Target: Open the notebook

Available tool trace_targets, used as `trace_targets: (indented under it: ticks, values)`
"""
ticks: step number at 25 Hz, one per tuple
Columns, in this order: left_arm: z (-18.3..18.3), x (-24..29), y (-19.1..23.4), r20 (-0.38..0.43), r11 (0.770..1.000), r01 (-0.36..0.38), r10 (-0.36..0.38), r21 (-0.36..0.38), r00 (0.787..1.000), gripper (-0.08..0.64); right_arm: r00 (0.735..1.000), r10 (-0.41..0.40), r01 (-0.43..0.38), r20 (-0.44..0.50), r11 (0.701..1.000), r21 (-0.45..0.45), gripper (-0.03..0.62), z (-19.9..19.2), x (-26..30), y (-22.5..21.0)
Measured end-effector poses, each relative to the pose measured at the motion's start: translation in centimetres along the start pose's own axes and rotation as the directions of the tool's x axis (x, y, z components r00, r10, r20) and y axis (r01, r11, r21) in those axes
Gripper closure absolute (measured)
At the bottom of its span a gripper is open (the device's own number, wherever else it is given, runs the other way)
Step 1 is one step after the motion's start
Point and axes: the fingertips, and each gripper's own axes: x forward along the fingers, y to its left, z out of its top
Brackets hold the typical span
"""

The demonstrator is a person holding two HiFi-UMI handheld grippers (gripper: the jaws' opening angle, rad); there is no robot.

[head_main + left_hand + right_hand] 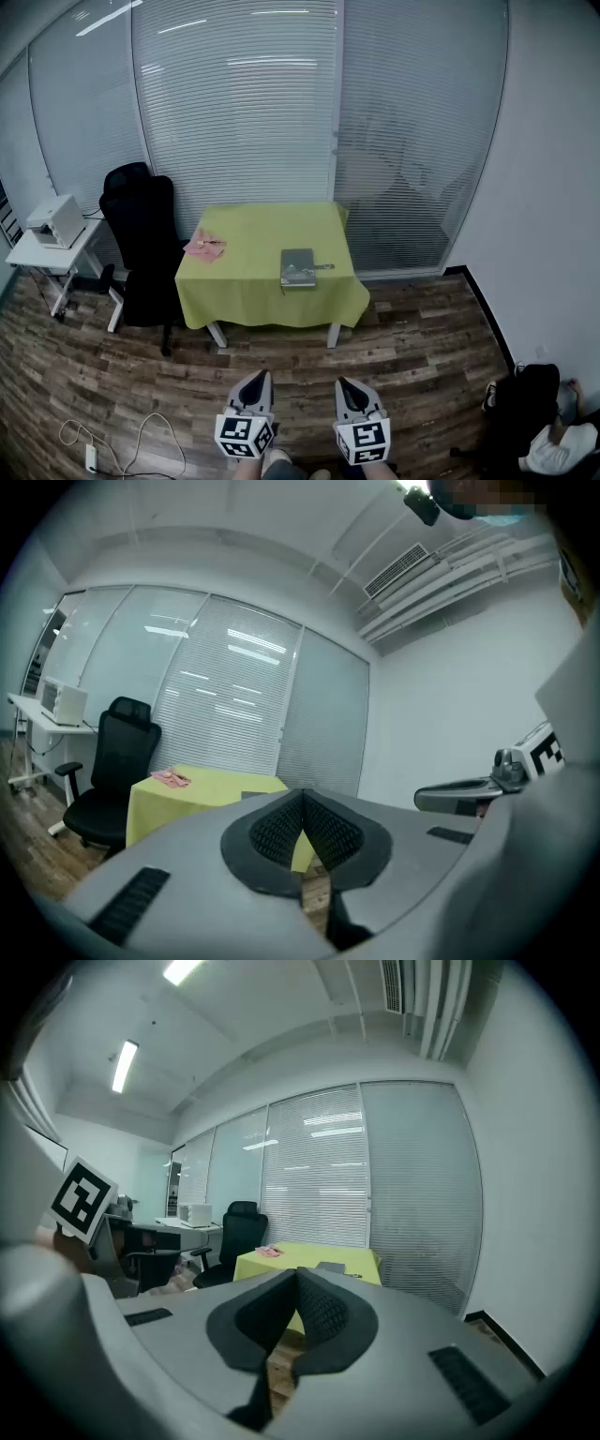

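A grey notebook (298, 267) lies closed near the front edge of a table with a yellow-green cloth (253, 253), a pen just to its right. Both grippers hang far from it, low over the wooden floor. My left gripper (257, 378) and my right gripper (347, 383) are side by side, both shut with nothing between the pads. In the left gripper view the gripper (302, 795) points level at the distant table (202, 789). In the right gripper view the gripper (296, 1274) has the notebook (330, 1267) small on the table beyond the jaw tips.
A pink cloth (204, 246) lies on the table's left part. A black office chair (142, 239) stands left of the table, and a white side table with a printer (56, 221) further left. A cable and power strip (91, 457) lie on the floor at left, a black bag (520, 403) at right.
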Motion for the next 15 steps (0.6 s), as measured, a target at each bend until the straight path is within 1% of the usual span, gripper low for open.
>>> trace_targets:
  ticks: [9,12,13,15]
  values:
    - [0.1,-0.4,0.1,0.006,1.0,-0.015,0.014,0.012,1.0,0.534,1.0,0.011,-0.011,-0.006,1.0,0.021,0.578,-0.3,-0.2,0.0]
    - [-0.1,-0.4,-0.3,-0.002,1.0,-0.008,0.008,0.002,1.0,0.53,1.0,0.016,-0.016,-0.006,1.0,0.019,0.576,-0.2,-0.5,-0.3]
    - [-0.1,-0.3,-0.5,-0.006,1.0,-0.007,0.007,-0.001,1.0,0.517,1.0,0.021,-0.021,-0.009,0.999,0.026,0.55,-0.3,-0.6,-0.4]
    - [-0.2,-0.3,-0.7,-0.013,1.0,-0.009,0.009,-0.003,1.0,0.454,0.999,0.031,-0.03,-0.013,0.999,0.042,0.497,-0.4,-0.8,-0.6]
